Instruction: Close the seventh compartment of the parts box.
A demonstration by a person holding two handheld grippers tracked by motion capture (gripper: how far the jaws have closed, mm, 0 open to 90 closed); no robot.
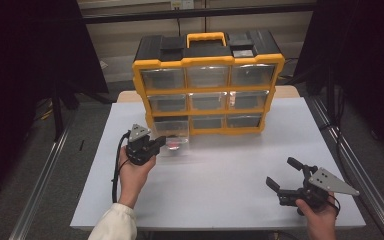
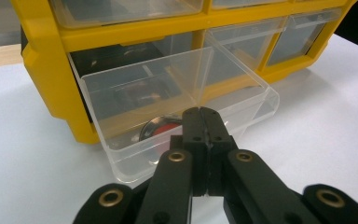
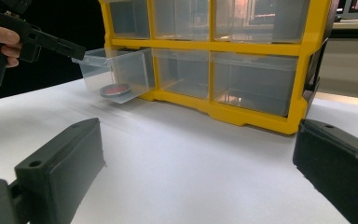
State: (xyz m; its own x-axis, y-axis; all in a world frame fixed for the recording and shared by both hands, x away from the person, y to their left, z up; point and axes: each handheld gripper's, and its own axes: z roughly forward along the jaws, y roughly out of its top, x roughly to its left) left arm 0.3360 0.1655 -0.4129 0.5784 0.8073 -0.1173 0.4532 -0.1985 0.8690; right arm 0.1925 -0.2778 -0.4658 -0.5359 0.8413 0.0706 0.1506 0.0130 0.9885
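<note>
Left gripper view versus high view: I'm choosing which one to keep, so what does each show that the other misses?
The left gripper view alone shows the fingers closed on the front wall of the pulled-out clear drawer. The high view alone shows the organiser's orange handle and the right gripper, open, resting apart on the table. Both show the yellow organiser, that bottom-left drawer and the red round item inside.

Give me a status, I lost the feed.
Left gripper shut on front wall of pulled-out clear drawer. Right gripper open, idle on the table. Red-centred disc inside drawer. Nothing obstructing.
</note>
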